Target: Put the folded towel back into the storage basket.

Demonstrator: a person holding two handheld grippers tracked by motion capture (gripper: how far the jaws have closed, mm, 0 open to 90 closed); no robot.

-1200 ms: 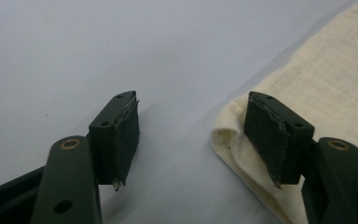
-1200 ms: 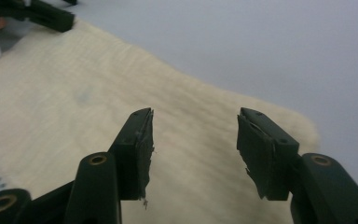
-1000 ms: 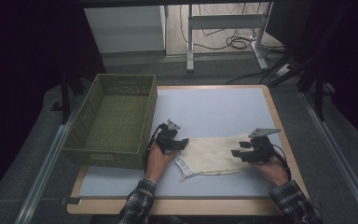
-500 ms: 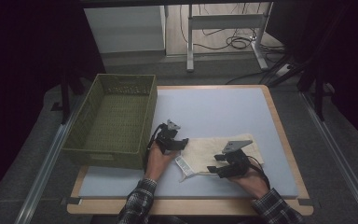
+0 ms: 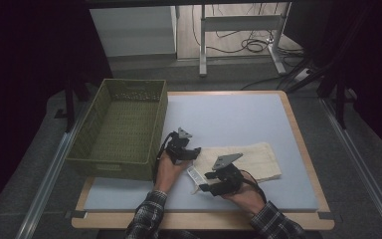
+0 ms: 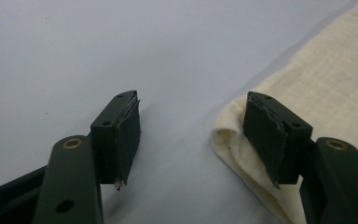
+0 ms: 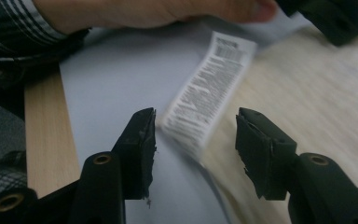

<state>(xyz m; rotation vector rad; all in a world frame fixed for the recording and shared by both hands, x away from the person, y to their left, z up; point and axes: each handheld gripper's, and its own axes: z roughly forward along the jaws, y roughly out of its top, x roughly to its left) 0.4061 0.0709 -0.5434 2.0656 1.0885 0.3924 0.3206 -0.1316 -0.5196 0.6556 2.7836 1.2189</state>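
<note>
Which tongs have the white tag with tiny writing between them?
The right tongs: the printed white tag lies between their open jaws. The left tongs sit at the cream cloth's folded corner instead.

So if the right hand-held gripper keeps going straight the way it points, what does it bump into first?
Most likely the white care label on the cream cloth. It lies just ahead of the right hand-held gripper, between its open jaws, which have just been closing. Beyond it is the person's left hand.
</note>
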